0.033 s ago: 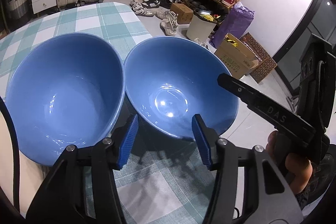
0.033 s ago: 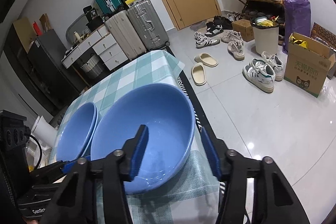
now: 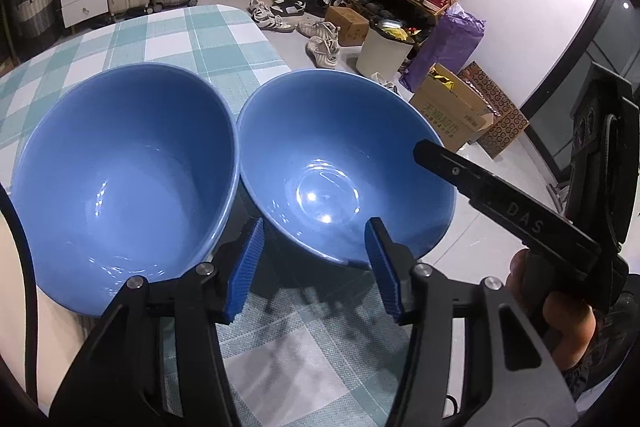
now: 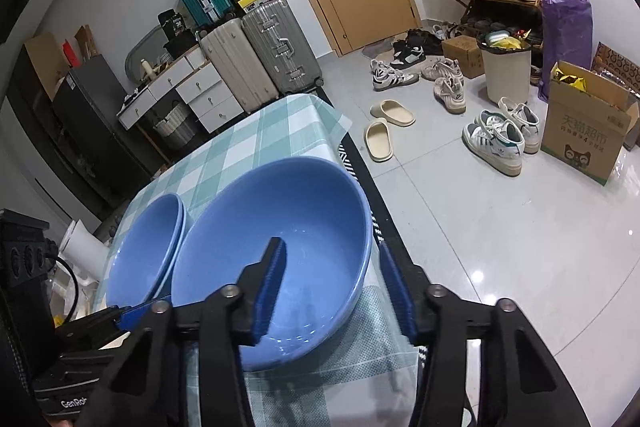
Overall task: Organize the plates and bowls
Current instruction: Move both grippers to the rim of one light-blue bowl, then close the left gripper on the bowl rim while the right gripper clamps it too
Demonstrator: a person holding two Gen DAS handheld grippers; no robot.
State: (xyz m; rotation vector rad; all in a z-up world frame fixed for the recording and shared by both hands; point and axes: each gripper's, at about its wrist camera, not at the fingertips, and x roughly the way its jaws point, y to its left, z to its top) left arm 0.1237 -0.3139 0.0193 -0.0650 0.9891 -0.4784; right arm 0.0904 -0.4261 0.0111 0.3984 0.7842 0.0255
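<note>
1. Right now, in the left wrist view, your left tongs (image 3: 314,265) stand apart and grip nothing, hovering over the checked table (image 3: 168,39) just short of the two blue bowls.
2. The right bowl (image 3: 344,163) sits near the table's right edge, close to its near corner; its near rim lies between your blue pads (image 3: 244,267). The left bowl (image 3: 124,179) stands just beside it, rims nearly touching; whether they meet, you cannot tell.
3. Your right tongs (image 3: 500,195) reach in from the right above the right bowl's rim.
4. Next, in the right wrist view, your right tongs (image 4: 334,287) are also apart: the left pad (image 4: 270,287) sits inside the right bowl (image 4: 280,239) and the other outside its wall, straddling the rim without clamping.
5. Beyond it, the left bowl (image 4: 144,251) shows a doubled rim, so it looks like two already nested.
6. Judging from that, you are partway: one nesting seems done, and the right bowl is not yet stacked. No plates are visible.
7. The left tongs (image 4: 132,315) show only at the lower left.
</note>
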